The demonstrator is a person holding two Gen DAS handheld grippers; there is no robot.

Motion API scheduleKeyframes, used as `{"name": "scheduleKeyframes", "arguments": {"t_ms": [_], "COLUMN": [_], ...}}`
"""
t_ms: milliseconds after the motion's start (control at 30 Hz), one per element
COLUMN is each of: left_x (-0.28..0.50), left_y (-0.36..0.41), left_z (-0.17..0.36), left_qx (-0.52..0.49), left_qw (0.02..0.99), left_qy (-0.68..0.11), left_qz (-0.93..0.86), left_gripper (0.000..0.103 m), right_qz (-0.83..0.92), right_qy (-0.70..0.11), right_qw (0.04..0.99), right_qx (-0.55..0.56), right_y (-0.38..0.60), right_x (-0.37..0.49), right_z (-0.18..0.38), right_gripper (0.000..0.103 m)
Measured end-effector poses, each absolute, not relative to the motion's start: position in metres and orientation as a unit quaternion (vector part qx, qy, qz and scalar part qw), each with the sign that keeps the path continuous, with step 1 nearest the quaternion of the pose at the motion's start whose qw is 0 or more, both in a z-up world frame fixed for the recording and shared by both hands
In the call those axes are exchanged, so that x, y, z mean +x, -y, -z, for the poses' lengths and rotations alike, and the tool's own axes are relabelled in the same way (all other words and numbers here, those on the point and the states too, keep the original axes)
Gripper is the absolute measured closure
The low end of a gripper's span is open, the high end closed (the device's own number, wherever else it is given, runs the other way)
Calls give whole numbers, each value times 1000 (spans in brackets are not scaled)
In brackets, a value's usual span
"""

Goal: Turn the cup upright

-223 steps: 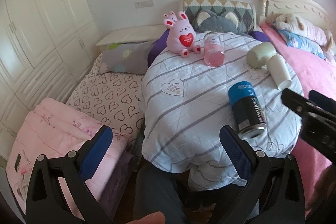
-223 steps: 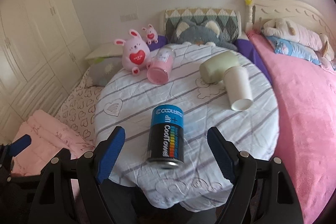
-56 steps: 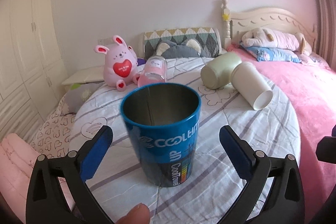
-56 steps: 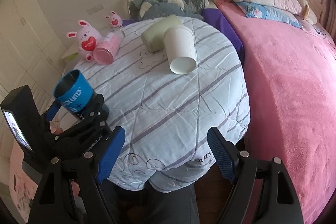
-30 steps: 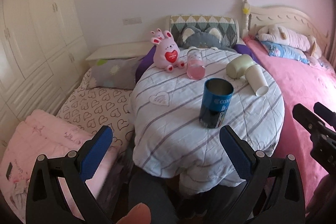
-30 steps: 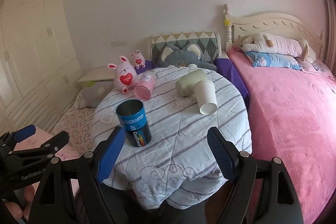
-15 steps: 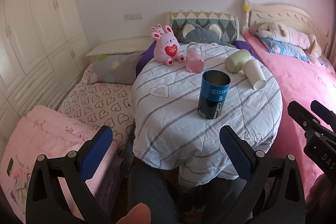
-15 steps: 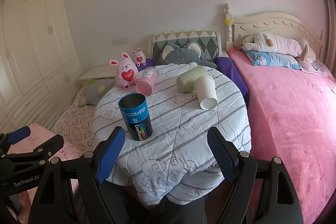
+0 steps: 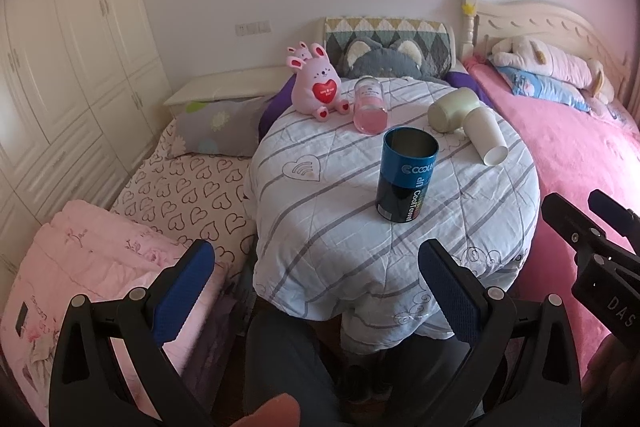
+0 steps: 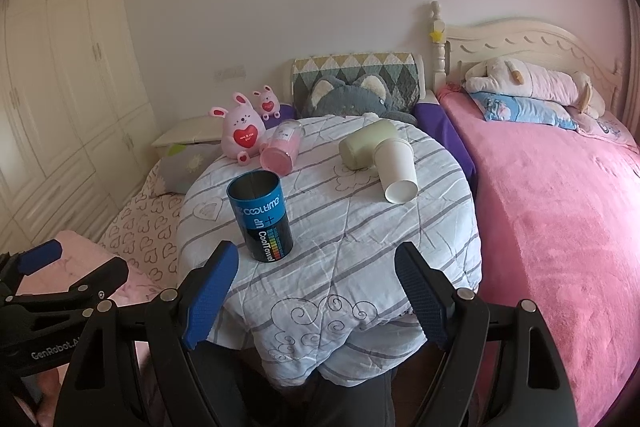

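Change: both grippers have pulled back from the table since half a second ago; the cup has not moved.
Left gripper (image 9: 316,275): fingers wide apart, holding nothing, off the table's near edge.
Right gripper (image 10: 316,279): fingers wide apart, holding nothing, level.
Cup (image 10: 261,215): blue and black, upright, mouth up, near the table's (image 10: 360,259) front-left edge.
Writing: "COOLTIME", "CoolTowel".
Far edge: paper cup (image 10: 396,171), green cup (image 10: 366,143) and pink jar (image 10: 281,151) on their sides; pink rabbit toy (image 10: 241,132).

We see a blue-and-black cup (image 9: 406,175) with rainbow print, a white grey-striped worktop (image 9: 340,227) cover, a pink rabbit toy (image 9: 318,87) and a pink bedspread (image 10: 560,207).
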State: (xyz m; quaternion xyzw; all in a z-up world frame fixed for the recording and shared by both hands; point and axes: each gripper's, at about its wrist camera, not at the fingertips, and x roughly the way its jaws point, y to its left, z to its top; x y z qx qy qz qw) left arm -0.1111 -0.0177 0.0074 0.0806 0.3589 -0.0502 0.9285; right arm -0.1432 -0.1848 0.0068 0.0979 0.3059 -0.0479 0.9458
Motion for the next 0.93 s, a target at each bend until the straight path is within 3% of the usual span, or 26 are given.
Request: {"name": "scheduleKeyframes", "arguments": {"t_ms": [933], "left_x": [-108], "left_y": [23], "left_z": [-3], "left_qx": [82], "left_qw": [925], "left_qy": [-365], "left_qz": [69], "left_gripper": [0], "right_qz": [45], "right_qy": [-316], "right_qw": [942], "right_qx": [103], "right_y": [187], "right_x": [-140], "right_z": [1], "right_gripper": [21]}}
